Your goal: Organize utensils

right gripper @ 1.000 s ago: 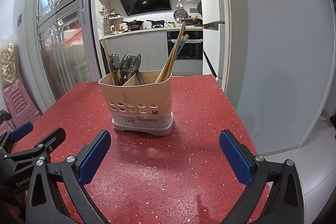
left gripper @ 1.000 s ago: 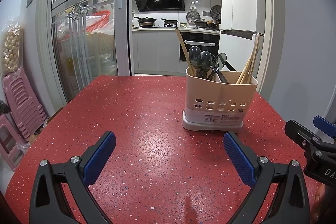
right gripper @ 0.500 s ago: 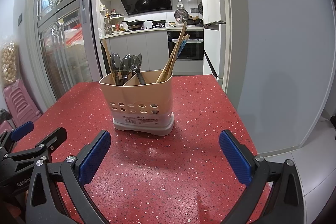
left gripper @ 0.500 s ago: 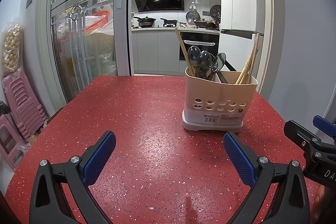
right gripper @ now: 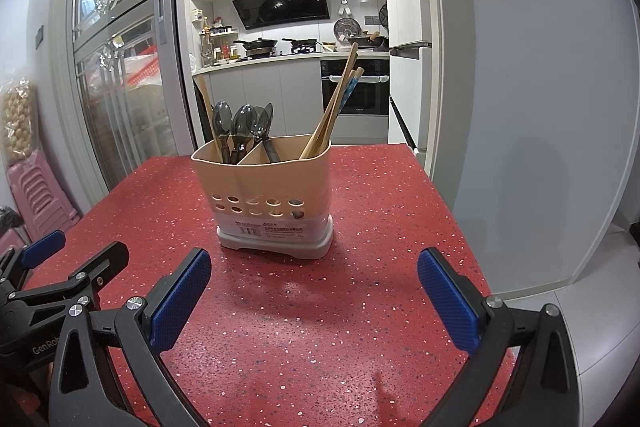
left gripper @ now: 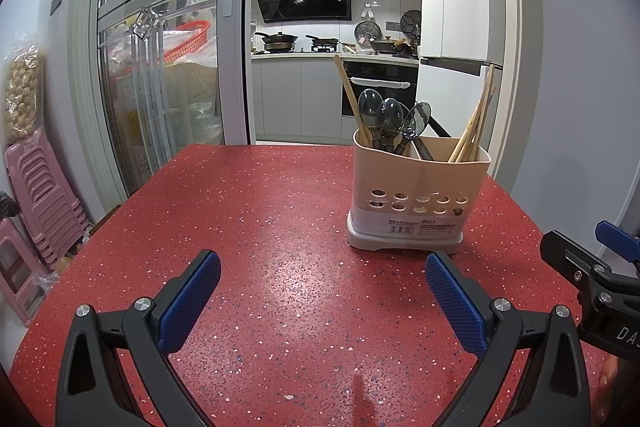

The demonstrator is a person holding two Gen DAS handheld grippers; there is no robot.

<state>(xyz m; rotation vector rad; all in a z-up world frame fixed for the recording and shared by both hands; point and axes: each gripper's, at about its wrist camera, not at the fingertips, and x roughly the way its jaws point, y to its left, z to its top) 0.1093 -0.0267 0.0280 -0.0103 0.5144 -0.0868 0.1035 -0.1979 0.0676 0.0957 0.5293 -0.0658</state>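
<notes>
Left gripper (left gripper: 322, 281): jaws spread wide, nothing between them, blue pads (left gripper: 188, 301) facing each other above bare tabletop. Seen from the right wrist camera, it sits at the lower left edge (right gripper: 76, 259), beside the right tool.

Right gripper (right gripper: 314, 277): jaws likewise wide apart and empty, blue pads (right gripper: 446, 301) over the table. Its tip shows at the right edge of the left wrist view (left gripper: 584, 259).

Table (left gripper: 256, 211): red, speckled white; both tools hover over its near part.

Holder (left gripper: 418, 197): beige plastic caddy, upright on the table, ahead of both grippers and apart from them; right of centre from the left wrist, slightly left of centre from the right (right gripper: 266, 197). Row of round holes low on the front wall, label on the base, divider making two compartments.

Spoons (left gripper: 386, 117): dark, bowls up, grouped in the left compartment. One wooden stick (left gripper: 350, 93) leans with them.

Chopsticks (left gripper: 476, 125): wooden, bundled in the right compartment, leaning right; one with a blue patterned end (right gripper: 348, 91).

Surroundings: glass sliding door (left gripper: 160, 67) to the left; kitchen with hood and stove (left gripper: 300, 43) behind; pink stools (left gripper: 44, 195) stacked at far left; grey wall (right gripper: 540, 87) to the right.
</notes>
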